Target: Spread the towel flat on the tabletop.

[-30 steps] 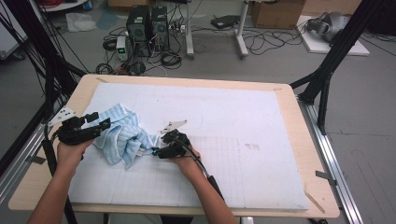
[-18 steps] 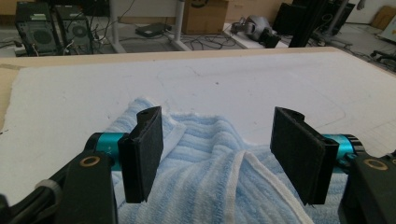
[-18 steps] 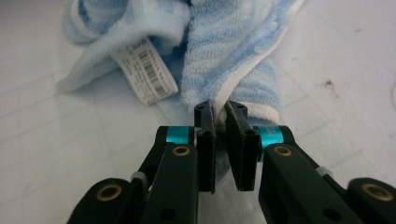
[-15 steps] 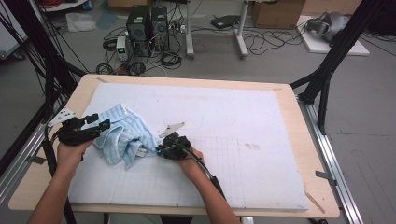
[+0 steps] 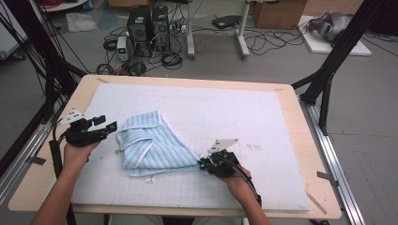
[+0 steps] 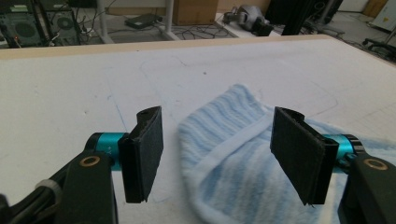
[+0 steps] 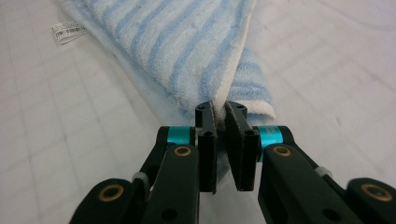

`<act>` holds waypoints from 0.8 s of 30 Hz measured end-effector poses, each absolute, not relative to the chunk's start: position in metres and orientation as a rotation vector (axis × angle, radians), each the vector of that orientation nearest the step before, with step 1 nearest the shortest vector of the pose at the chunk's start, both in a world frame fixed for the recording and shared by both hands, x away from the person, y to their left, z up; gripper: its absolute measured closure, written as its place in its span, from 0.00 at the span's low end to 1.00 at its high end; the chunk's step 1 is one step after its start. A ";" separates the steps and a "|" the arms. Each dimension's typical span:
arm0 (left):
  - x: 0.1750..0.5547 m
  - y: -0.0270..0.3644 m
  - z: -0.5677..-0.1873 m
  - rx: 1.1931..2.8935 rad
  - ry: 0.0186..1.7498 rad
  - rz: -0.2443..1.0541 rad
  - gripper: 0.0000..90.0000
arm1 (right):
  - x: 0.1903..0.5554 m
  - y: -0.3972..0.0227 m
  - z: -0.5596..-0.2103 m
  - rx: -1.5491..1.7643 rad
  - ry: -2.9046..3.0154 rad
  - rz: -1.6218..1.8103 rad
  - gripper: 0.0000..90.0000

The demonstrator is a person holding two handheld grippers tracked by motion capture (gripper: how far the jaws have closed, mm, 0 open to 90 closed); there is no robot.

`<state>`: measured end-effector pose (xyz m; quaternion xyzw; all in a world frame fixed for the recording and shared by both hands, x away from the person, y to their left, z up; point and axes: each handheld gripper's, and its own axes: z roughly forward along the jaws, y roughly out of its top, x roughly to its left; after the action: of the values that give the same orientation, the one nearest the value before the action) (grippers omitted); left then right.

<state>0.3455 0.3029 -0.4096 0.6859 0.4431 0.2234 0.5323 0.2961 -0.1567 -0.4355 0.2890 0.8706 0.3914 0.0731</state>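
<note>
A light blue striped towel [image 5: 150,145] lies crumpled on the left half of the white mat [image 5: 263,117]. My right gripper [image 5: 202,164] is at the towel's right corner; its jaws have just been closing and now pinch that corner. In the right gripper view the pads of the right gripper [image 7: 220,116] clamp the towel's [image 7: 187,46] hemmed edge. My left gripper [image 5: 105,124] hovers just left of the towel, open. In the left gripper view the left gripper's [image 6: 217,158] jaws stand wide apart, with the towel [image 6: 233,186] lying below and beyond them, untouched.
A white label [image 7: 69,31] sticks out of the towel's near edge. The mat covers a wooden table [image 5: 300,108] with metal rails at both sides. Computers, cables and boxes sit on the floor beyond the far edge.
My right gripper shut on the towel's corner and pulled it to the right, stretching the bundle into a long wedge. The left gripper stayed put and open.
</note>
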 end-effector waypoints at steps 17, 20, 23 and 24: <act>0.350 0.244 -0.424 1.834 0.924 0.330 0.45 | 0.254 -0.231 -0.426 1.071 2.395 1.340 0.53; 0.352 0.228 -0.431 1.917 0.922 0.338 0.42 | 0.262 -0.233 -0.423 1.087 2.343 1.358 0.45; 0.356 0.220 -0.438 1.967 0.952 0.344 0.38 | 0.269 -0.231 -0.422 1.096 2.321 1.347 0.40; 0.358 0.218 -0.440 1.979 0.966 0.352 0.38 | 0.271 -0.229 -0.423 1.097 2.320 1.344 0.39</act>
<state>0.3576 0.2175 -0.4404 0.7968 0.3888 0.1416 0.4403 0.2714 -0.2295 -0.4231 0.3758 0.7949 0.4604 0.1223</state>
